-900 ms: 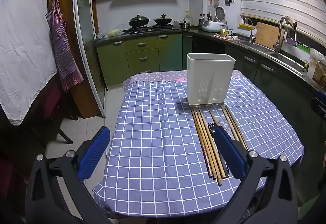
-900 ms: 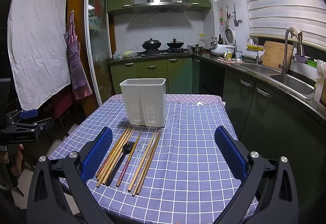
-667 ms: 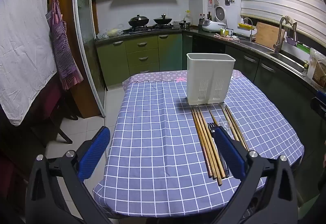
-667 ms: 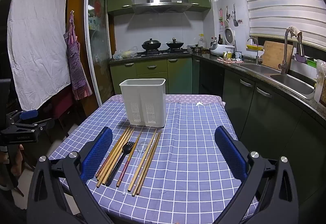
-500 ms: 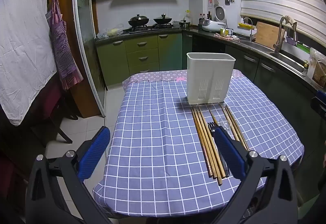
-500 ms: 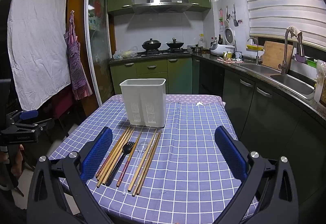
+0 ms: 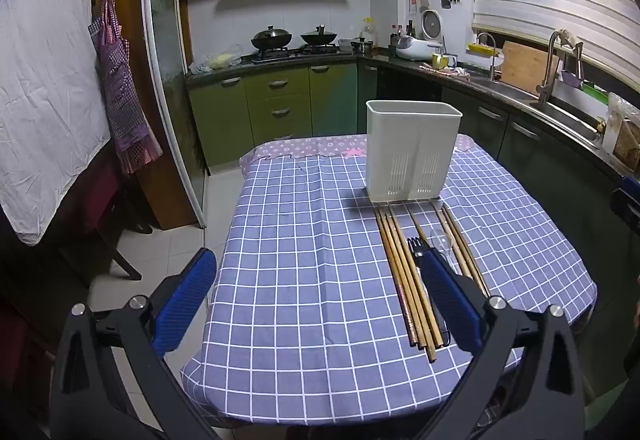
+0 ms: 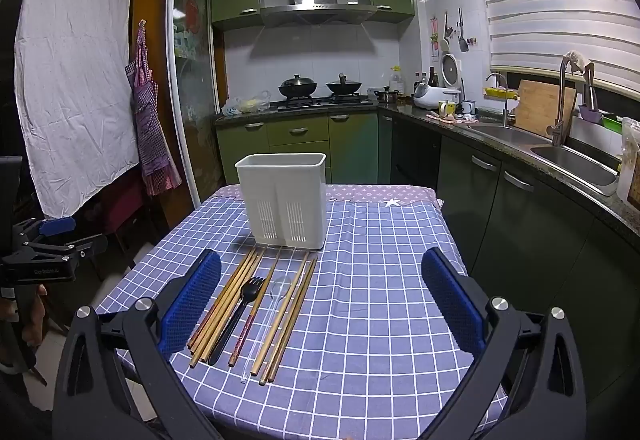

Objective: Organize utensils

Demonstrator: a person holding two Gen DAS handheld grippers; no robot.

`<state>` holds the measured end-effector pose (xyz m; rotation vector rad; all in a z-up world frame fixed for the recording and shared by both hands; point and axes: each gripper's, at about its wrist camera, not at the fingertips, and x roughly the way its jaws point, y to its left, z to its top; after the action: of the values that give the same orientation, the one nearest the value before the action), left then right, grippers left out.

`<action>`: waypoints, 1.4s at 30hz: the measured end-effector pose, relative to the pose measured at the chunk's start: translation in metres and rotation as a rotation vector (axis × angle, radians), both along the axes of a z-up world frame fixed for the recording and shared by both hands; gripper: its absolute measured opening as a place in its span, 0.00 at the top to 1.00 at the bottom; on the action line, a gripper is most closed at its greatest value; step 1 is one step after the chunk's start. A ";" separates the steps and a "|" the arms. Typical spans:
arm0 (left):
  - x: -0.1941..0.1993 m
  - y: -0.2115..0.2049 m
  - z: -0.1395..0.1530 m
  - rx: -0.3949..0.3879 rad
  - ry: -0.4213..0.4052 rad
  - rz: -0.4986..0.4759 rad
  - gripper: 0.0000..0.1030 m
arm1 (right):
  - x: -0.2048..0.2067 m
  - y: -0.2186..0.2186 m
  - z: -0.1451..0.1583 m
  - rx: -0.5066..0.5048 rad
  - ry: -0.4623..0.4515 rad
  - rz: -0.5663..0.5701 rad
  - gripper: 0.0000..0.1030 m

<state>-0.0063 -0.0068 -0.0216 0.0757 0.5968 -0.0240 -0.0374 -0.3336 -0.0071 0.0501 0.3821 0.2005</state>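
Observation:
A white slotted utensil holder stands upright on the blue checked tablecloth. In front of it lie several wooden chopsticks, a black plastic fork and a clear plastic spoon, side by side. My left gripper is open and empty at the table's near edge, left of the utensils. My right gripper is open and empty, with the utensils just inside its left finger.
The table sits in a kitchen with green cabinets, a stove with two woks at the back and a sink counter along the right. A chair and an apron are at the left. The left gripper shows in the right wrist view.

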 end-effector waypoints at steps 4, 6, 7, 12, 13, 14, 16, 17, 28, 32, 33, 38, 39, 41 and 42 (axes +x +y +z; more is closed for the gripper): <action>0.003 -0.003 0.001 0.002 0.000 -0.002 0.06 | 0.000 0.000 0.000 0.001 0.000 -0.001 0.04; 0.003 -0.003 0.001 0.003 -0.004 -0.002 0.06 | 0.000 0.000 0.000 0.001 0.001 0.000 0.04; 0.004 -0.002 0.003 0.007 -0.004 -0.001 0.06 | 0.000 0.000 0.000 0.000 0.000 0.000 0.04; 0.008 0.003 0.008 0.021 0.009 -0.004 0.06 | 0.001 0.001 0.000 0.000 0.002 0.001 0.04; 0.008 0.002 0.007 0.022 0.010 -0.004 0.06 | 0.001 0.003 0.001 -0.001 0.003 0.001 0.04; 0.008 0.002 0.008 0.026 0.015 -0.004 0.06 | 0.001 0.004 0.000 -0.001 0.004 0.002 0.04; 0.008 0.003 0.008 0.010 0.004 -0.004 0.06 | 0.001 0.004 0.000 -0.001 0.003 0.001 0.04; 0.007 0.003 0.009 -0.009 -0.009 -0.003 0.06 | 0.001 0.004 0.000 0.000 0.003 0.000 0.04; 0.013 0.000 0.006 0.017 0.024 -0.013 0.06 | 0.005 0.003 -0.006 0.001 0.018 0.002 0.04; 0.023 -0.003 0.000 0.022 0.065 -0.022 0.06 | 0.015 0.001 -0.011 -0.015 0.050 -0.006 0.04; 0.027 -0.004 -0.001 0.023 0.081 -0.026 0.06 | 0.018 0.000 -0.013 -0.022 0.065 -0.006 0.04; 0.055 -0.019 -0.009 0.002 0.191 -0.070 0.06 | 0.048 -0.008 -0.026 -0.079 0.135 -0.032 0.04; 0.063 -0.024 -0.011 -0.005 0.220 -0.087 0.06 | 0.056 -0.011 -0.029 -0.087 0.154 -0.038 0.04; 0.082 -0.037 -0.015 -0.014 0.274 -0.107 0.06 | 0.075 -0.016 -0.035 -0.107 0.213 -0.045 0.04; 0.088 -0.043 -0.016 -0.042 0.282 -0.118 0.06 | 0.084 -0.019 -0.038 -0.115 0.242 -0.048 0.04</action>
<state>0.0813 -0.0501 -0.0374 0.0670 0.8732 -0.1635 0.0470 -0.3523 -0.0449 -0.0306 0.6326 0.1248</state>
